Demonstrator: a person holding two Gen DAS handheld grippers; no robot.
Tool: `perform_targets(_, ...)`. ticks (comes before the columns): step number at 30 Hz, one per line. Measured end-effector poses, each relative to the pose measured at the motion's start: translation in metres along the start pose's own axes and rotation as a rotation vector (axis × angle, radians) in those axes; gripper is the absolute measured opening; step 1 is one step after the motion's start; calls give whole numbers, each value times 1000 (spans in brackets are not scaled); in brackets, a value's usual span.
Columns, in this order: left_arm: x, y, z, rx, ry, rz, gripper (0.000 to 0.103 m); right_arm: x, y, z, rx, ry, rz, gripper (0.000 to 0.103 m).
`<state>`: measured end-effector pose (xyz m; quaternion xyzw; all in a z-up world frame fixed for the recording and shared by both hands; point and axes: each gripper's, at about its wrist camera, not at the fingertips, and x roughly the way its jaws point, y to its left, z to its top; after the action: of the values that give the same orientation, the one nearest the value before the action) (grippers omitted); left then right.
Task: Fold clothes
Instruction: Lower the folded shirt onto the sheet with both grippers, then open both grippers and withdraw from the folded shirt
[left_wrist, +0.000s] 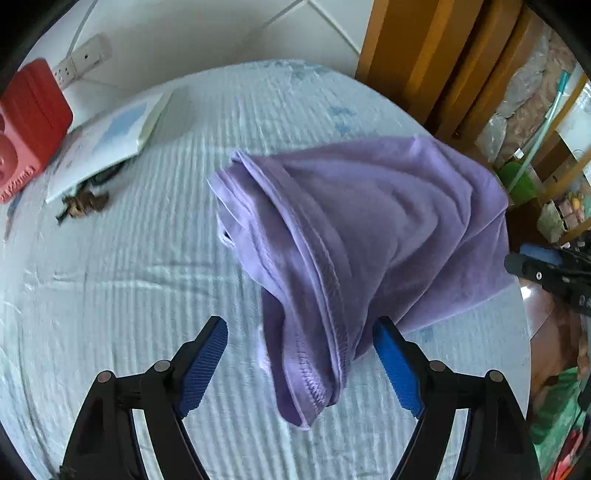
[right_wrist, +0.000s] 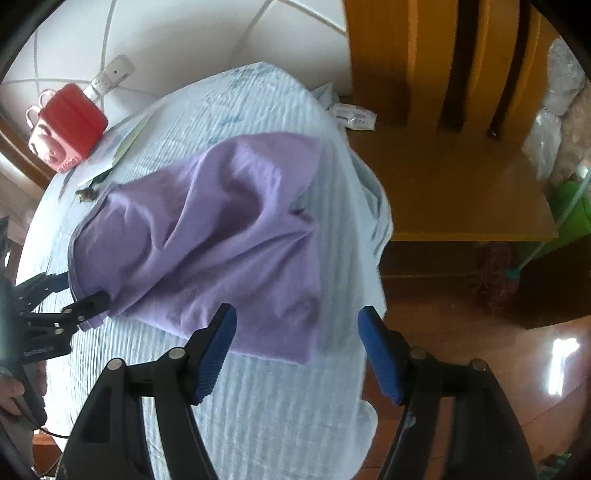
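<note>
A: What's the biggest thing under the claws?

B: A table (left_wrist: 110, 295) draped in a pale blue ribbed cloth. From the left claw (left_wrist: 300, 332) bare cloth runs out to its left and ahead. In the right wrist view the table's edge drops away just right of the right claw (right_wrist: 297, 319), with wooden floor (right_wrist: 480, 350) below and a wooden chair (right_wrist: 443, 166) beyond.

A: And the garment?

B: A purple garment (left_wrist: 369, 229) lies bunched ahead of both claws. Its stitched hem hangs down between the left claw's pads; a fold seems to brush the right-hand pad, but they are not pressing on it. The right claw's left pad overlaps its near edge, and a corner reaches into the gap.

A: Both claws apart?

B: Yes, both stand wide and grip nothing, pointing steeply down at the table.

A: Anything else?

B: Far ahead and left of the left claw sit a red box (left_wrist: 33, 122), a white booklet (left_wrist: 110, 140) and a white power strip (left_wrist: 81, 59).
</note>
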<state>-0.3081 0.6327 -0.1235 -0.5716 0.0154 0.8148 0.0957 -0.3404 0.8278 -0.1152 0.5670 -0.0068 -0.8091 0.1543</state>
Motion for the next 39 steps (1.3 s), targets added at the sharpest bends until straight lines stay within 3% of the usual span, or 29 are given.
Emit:
perform_targets(2, 7, -5, -4, -1, 14, -7, 78, 11, 10, -1, -39, 39, -22, 64)
perform_targets(3, 9, -7, -6, 2, 21, -16, 67, 14, 17, -3, -75, 42, -63, 49)
perform_targets(4, 7, -9, -7, 8, 29, -33, 48, 16, 26, -3, -122, 55, -86, 23)
perform_targets(6, 4, -10, -8, 8, 56, -83, 20, 11, 28, -2, -124, 71, -57, 10)
perform_targets(8, -3, -1, -8, -34, 102, -154, 20, 0, 22, -2, -114, 82, -22, 10)
perform_targets(11, -12, 6, -14, -28, 160, -193, 20, -13, 12, -10, -121, 149, 8, 10)
perform_targets(14, -17, 0, -27, 47, 192, -142, 24, -8, 13, -24, -150, 229, 14, 10)
perform_targets(15, -22, -2, -30, 71, 181, -114, 34, -8, 13, -26, -154, 238, -18, 11)
perform_targets(17, -37, -3, -34, 99, 115, -47, 60, -9, 13, -29, -159, 236, -87, 20)
perform_targets(18, -45, -4, -36, 113, 82, -14, 78, -14, 13, -30, -154, 216, -91, 33)
perform_targets(19, -53, -5, -38, 127, 49, 19, 81, -22, 14, -31, -144, 183, -70, 50)
perform_targets(21, -69, -8, -40, 147, -17, 72, 81, -36, 19, -32, -133, 115, -32, 74)
perform_targets(25, -101, -19, -33, 125, -141, 82, 81, -59, 38, -29, -134, -14, 15, 103)
perform_targets(30, -112, -43, -27, 131, -224, 138, 81, -64, 54, -37, -118, -80, 22, 103)
perform_targets(35, -113, -48, -33, 111, -191, 59, 81, -57, 64, -48, -124, -74, -7, 103)
perform_targets(39, -107, -51, -38, 102, -166, 41, 81, -60, 65, -56, -111, -78, -16, 103)
